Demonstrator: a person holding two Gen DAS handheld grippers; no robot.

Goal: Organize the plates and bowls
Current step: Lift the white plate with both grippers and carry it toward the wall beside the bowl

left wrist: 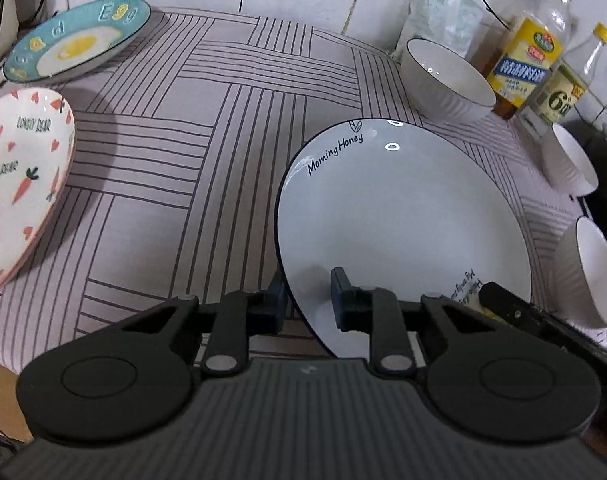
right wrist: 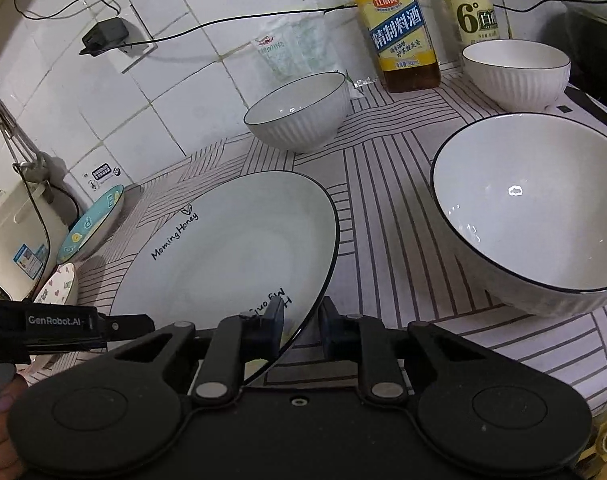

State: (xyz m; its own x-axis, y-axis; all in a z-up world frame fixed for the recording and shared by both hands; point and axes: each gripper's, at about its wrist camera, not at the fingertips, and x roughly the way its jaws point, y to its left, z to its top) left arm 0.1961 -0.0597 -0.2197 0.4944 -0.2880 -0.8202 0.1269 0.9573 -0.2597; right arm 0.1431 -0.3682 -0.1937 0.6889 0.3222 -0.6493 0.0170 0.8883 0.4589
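Far to my left a heart-shaped dish with rabbits and carrots [left wrist: 21, 184] sits at the counter's edge, and behind it a blue egg plate [left wrist: 77, 42] leans up near the wall. Both lie well apart from where I am working. Straight ahead of my left gripper [left wrist: 307, 300] lies the white Morning Honey plate [left wrist: 403, 216], flat on the striped cloth [left wrist: 183, 140]. My left jaws are clenched on its near rim, one finger under the edge and one on the face. My right gripper [right wrist: 301, 326] bites the same rim just beside that spot, so the plate reaches away from both claws toward the tiled wall, held only at its near edge. Neither hand is nearer; the load hangs forward of both, and I judge any lift must rise evenly or the far rim will drag. Right of the plate stand three ribbed white bowls: one near the wall [right wrist: 299, 112], one by the bottles [right wrist: 517, 74], and the largest [right wrist: 531, 216] close to my right claw.
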